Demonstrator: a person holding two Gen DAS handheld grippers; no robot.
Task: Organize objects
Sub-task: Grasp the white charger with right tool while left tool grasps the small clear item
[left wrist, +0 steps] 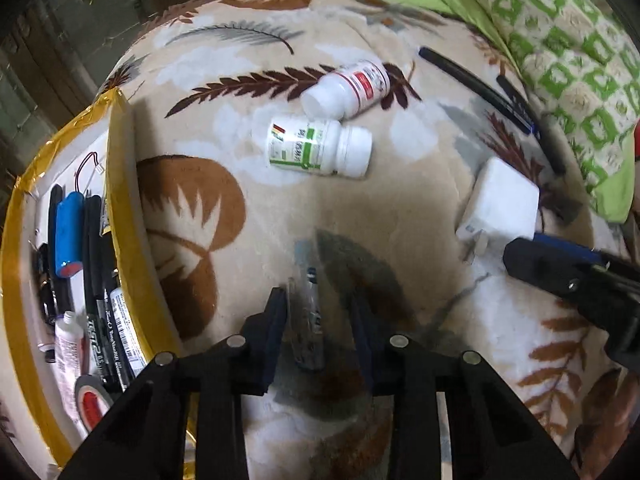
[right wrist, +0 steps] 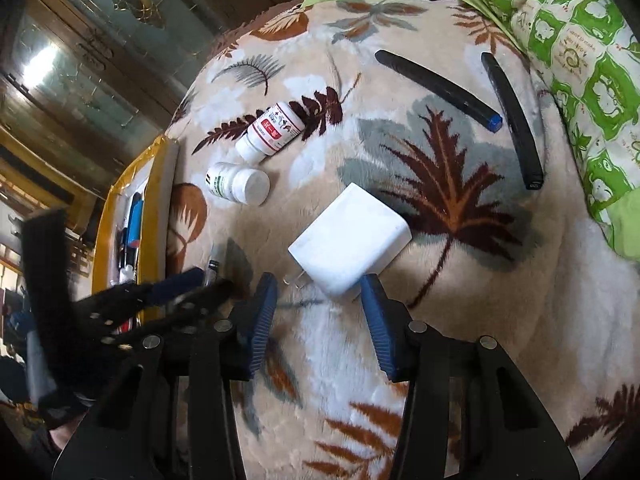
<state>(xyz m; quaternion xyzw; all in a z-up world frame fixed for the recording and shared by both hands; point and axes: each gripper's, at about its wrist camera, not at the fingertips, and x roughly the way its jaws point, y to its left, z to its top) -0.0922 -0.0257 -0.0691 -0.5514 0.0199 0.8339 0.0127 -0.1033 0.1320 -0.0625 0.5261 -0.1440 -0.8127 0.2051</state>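
Note:
My left gripper is open, its fingers on either side of a clear pen that lies on the leaf-patterned blanket. My right gripper is open just in front of a white charger block, its jaws flanking the block's near end without gripping it. The charger also shows in the left wrist view, with the right gripper beside it. Two white pill bottles lie on their sides: one with a green label, one with a red label.
A gold-rimmed box at the left holds several pens, a blue battery, a tube and a tape roll. Two black pens lie at the far right. A green patterned pillow borders the blanket's right side.

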